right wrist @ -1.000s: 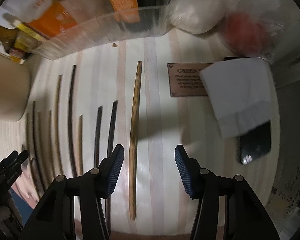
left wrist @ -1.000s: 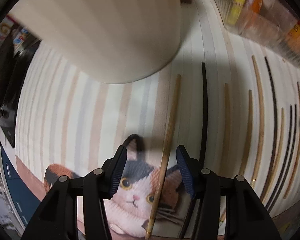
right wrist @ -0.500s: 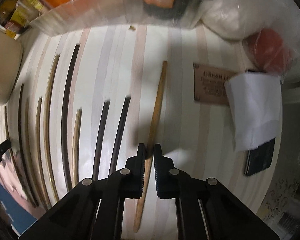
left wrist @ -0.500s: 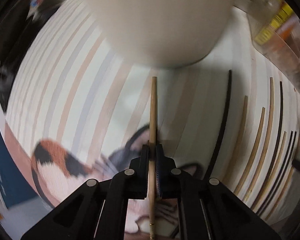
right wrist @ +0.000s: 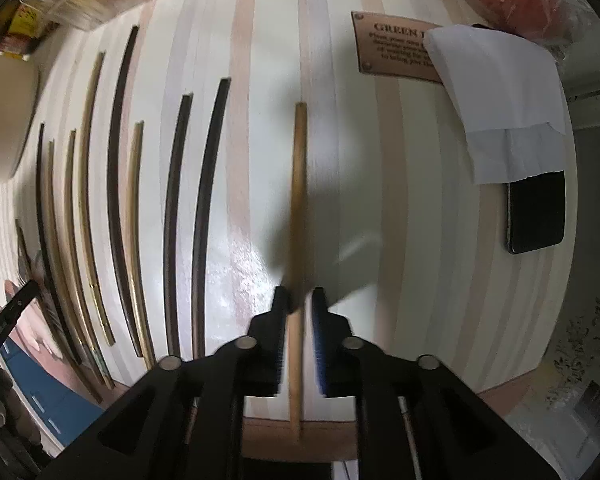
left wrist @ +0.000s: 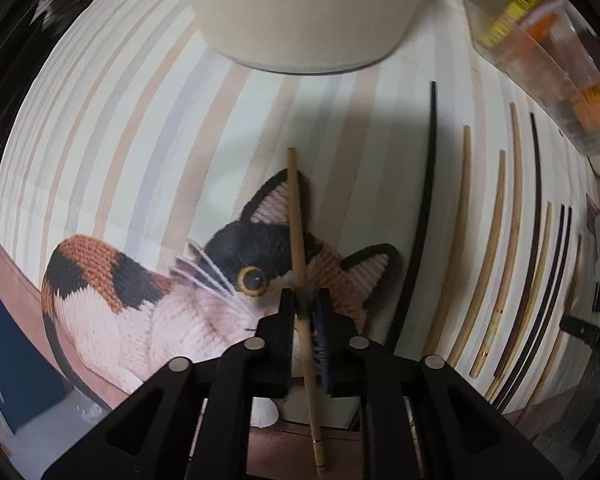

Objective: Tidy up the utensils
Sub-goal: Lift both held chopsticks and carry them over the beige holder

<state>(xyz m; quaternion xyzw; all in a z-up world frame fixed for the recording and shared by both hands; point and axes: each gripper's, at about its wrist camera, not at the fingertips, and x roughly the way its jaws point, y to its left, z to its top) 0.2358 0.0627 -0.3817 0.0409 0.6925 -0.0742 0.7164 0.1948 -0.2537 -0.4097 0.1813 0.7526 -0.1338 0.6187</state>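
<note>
Two grippers point down at a striped table [right wrist: 420, 240]. The left gripper [left wrist: 305, 300] has a light wooden chopstick [left wrist: 298, 232] between its jaws, which are nearly closed and opening slightly; the stick crosses a knitted cat picture [left wrist: 140, 300] on the cloth. The right gripper [right wrist: 300, 298] has another light chopstick [right wrist: 299, 200] between its opening jaws; I cannot tell if the pads press it. More chopsticks [right wrist: 172, 220] lie in a row at the left. A white napkin [right wrist: 500, 100] and a dark phone [right wrist: 536, 212] lie at the right.
</note>
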